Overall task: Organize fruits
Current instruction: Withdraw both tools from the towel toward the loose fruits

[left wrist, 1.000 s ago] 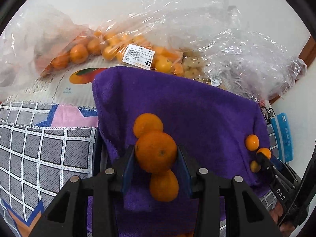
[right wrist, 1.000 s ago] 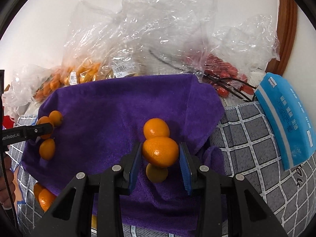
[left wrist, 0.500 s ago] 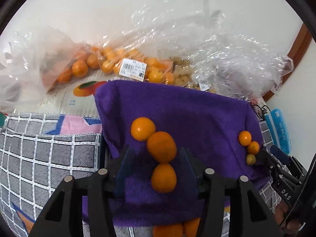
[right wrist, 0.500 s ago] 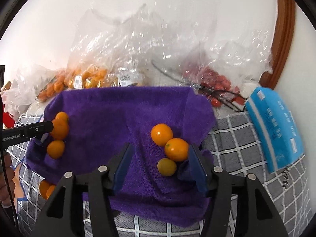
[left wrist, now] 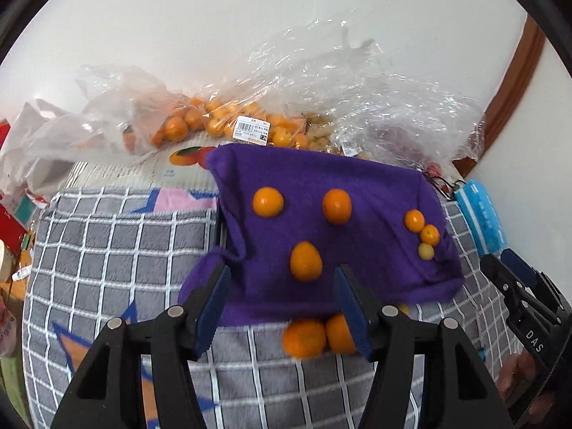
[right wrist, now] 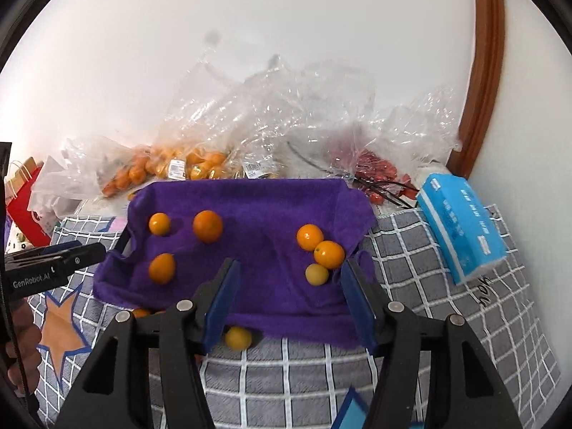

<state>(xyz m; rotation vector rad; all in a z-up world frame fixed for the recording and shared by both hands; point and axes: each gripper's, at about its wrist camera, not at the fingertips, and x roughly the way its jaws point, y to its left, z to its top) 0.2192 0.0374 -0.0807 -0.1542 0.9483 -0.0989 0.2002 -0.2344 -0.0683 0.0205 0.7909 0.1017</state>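
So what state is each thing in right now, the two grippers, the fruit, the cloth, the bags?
Left gripper: open, empty, jaws just widened.
Right gripper: open, empty.
Purple cloth: spread out, front edge hanging down.
Oranges: six loose on the cloth, three each side.
Stray oranges: off the cloth, at its front edge.
Plastic bags: crumpled, holding fruit.
Tissue pack: lying beside the cloth.

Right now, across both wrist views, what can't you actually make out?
- Oranges below the purple towel: in the left wrist view two are blurred and partly behind the left hand-held gripper; total count unclear.
- Price label on the orange bag: print too small to read.
- Red fruit in the right wrist view: wrinkled clear plastic hides what kind.
- What the towel covers: hidden.
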